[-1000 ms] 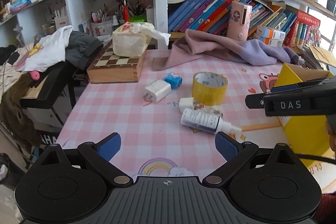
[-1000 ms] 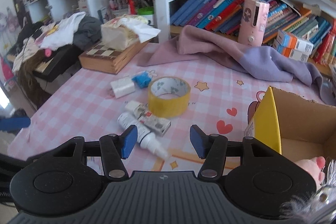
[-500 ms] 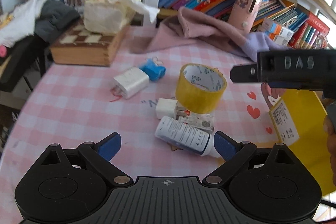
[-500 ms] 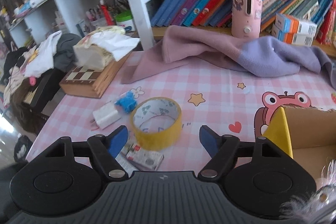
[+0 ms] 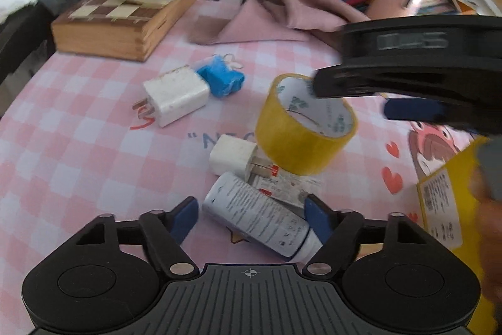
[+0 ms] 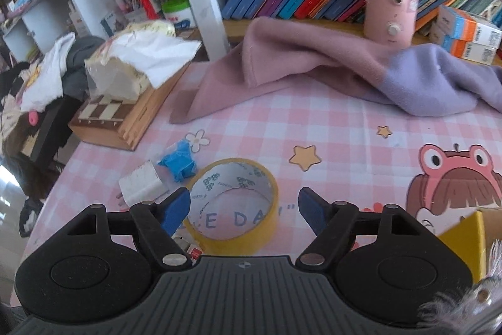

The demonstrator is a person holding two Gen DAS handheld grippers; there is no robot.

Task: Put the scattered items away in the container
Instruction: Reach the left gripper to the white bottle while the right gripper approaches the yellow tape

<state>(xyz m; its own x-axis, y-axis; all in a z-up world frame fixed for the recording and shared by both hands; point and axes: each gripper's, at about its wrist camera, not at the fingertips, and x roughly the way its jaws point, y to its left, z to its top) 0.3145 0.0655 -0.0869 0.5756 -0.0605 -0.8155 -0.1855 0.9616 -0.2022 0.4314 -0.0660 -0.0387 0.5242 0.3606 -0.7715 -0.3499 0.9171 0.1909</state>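
Both grippers descended: left gripper (image 5: 251,211) jaws closing around cylindrical bottle (image 5: 260,220), right gripper (image 6: 243,208) released.

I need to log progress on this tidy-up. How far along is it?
Barely begun. In hand: the left gripper is closing its jaws around the white bottle; the right gripper, jaws open, straddles the yellow tape roll. Left: both, plus the white charger and blue item, remain outside the yellow box.
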